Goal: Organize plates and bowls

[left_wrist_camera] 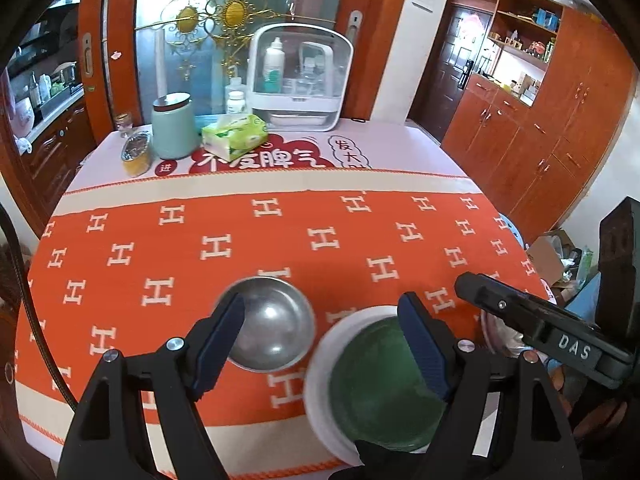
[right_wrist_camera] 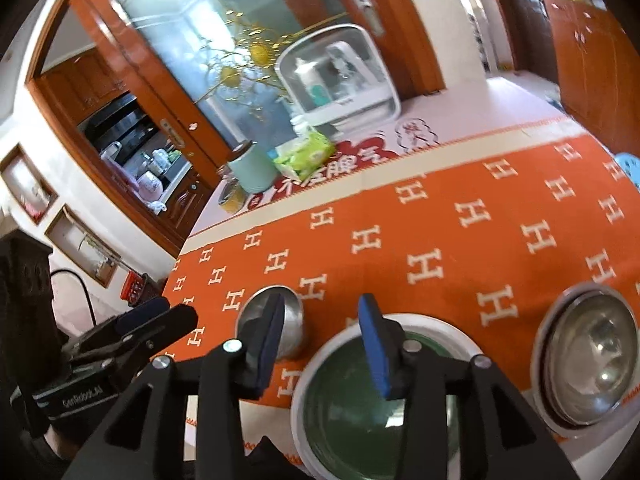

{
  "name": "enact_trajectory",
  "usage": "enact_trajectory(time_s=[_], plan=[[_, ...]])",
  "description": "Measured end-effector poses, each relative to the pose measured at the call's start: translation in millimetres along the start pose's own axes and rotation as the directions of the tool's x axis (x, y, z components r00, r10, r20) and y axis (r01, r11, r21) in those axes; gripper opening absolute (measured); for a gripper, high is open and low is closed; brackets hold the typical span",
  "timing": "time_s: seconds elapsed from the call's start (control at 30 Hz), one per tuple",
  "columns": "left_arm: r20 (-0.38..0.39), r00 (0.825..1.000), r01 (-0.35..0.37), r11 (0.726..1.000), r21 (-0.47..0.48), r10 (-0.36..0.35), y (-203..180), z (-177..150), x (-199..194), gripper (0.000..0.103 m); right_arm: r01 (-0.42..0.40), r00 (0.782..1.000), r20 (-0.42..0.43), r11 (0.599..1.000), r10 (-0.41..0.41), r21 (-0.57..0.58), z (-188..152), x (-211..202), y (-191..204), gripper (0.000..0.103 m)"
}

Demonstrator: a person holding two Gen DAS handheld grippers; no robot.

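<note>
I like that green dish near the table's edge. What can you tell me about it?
The green bowl looks like dark, glossy glass, round and shallow, upright and empty as far as shows. It sits inside a white plate whose rim rings it, on the orange cloth near the table's front edge. A steel bowl stands apart to its left. Nothing grips it; open jaws hang above.

1. I think I am in a home, in the room where people eat.
2. I see a table with an orange cloth with white H shapes (left_wrist_camera: 280, 240).
3. A green tissue pack (left_wrist_camera: 235, 133) and a round pale green tin (left_wrist_camera: 174, 128) sit on it.
4. Big orange-brown wooden cupboards (left_wrist_camera: 532, 140) line one wall.
5. Through a wooden doorway I see a kitchen counter with bottles (left_wrist_camera: 44, 92).
</note>
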State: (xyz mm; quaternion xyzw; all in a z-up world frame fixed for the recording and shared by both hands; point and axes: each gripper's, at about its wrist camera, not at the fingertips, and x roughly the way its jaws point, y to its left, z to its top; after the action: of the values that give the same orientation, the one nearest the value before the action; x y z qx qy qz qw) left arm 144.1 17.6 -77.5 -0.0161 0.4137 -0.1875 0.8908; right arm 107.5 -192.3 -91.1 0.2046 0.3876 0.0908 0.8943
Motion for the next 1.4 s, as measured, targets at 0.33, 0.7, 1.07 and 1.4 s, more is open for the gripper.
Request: enact_trajectory(time_s=[0.33,0.7,1.07,1.4], plan=[[-0.044,0.999,-0.007,1.0,0.016,0.008,51.5,3.8,15.9,0.078,0.027,1.0,0.002,0.994,-0.027,-0.102,-7.2,33.4,43.6,0.042],[-0.192,0.981,0.023,1.0,-0.017,-0.026,94.6,3.4,59.5,0.078,0.095,0.991,-0.072,0.979,-0.109,-0.181,-14.3,72.0,64.9,0.042],[-0.37,0.926,0.044,0.996,-0.078,-0.069,115.8,-8.0,117.5,0.078,0.131,0.969,-0.183,0.972,-0.167,-0.198,-15.6,113.9,67.5,0.042],[-0.484,0.866,0.056,0.986,-0.155,-0.125,130.4,-17.9,158.7,0.078,0.151,0.936,-0.287,0.968,-0.205,-0.199,-17.0,145.8,62.2,0.042]])
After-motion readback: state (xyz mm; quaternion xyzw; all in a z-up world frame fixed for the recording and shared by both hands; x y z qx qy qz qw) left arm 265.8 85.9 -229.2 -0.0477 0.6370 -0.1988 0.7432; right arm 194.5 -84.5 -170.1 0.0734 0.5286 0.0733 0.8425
